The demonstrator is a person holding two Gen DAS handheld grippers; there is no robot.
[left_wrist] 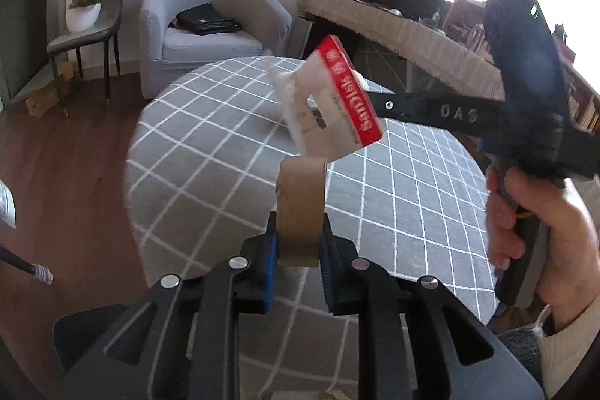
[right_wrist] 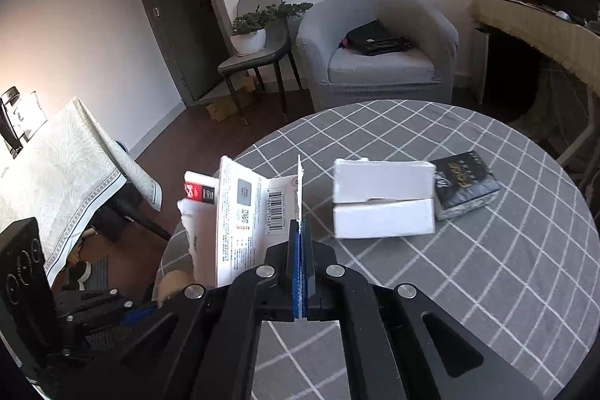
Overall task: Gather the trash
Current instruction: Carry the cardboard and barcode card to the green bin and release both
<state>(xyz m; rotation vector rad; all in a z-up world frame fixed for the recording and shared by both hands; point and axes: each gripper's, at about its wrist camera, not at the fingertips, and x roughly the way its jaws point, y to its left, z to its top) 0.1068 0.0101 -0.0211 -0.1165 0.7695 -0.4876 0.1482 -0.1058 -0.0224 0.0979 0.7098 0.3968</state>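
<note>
Trash gripped in both tools above the round desk [right_wrist: 468, 287] with its grey checked cloth.
Left tool [left_wrist: 299, 242] pinches a brown cardboard tape core [left_wrist: 301, 208]; right tool [right_wrist: 300, 250] is pressed together on a torn red-and-white card package [right_wrist: 258, 212]. White foam blocks [right_wrist: 384, 197] and a black glossy packet [right_wrist: 467, 184] lie touching on the cloth.

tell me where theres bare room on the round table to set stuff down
Bare cloth runs along the near and right side of the round table, in front of the white box. The far edge toward the armchair is also bare. It is crowded mid-table, where the white box touches the black packet.
</note>
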